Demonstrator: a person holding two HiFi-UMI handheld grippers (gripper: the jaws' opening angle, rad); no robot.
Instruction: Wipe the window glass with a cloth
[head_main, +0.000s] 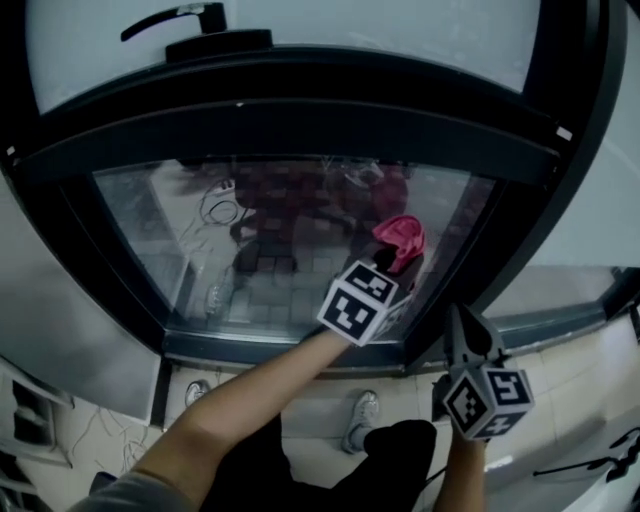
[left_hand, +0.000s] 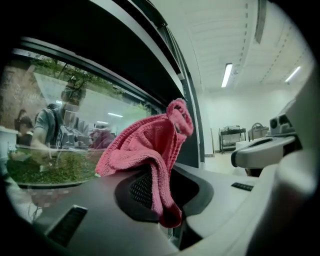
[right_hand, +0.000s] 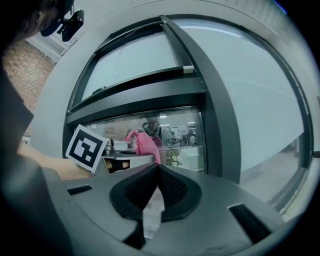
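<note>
My left gripper (left_hand: 167, 202) is clamped on a pink cloth (left_hand: 150, 145). Only a narrow fold sits between the jaws, and the rest flops up past their tips. The window glass (head_main: 280, 250) is just ahead of it. If I press hard while sweeping, I think that fold could slide out and the bare jaw tips could scrape the pane. My right gripper (right_hand: 157, 170) has its jaws together and empty, and hangs lower, short of the glass.

- One pink cloth (head_main: 402, 238).
- Two grippers: the left gripper (head_main: 396, 266) and the right gripper (head_main: 461, 322).
- One clear glass pane (head_main: 290, 240).
- One window handle (head_main: 172, 18), up top.
</note>
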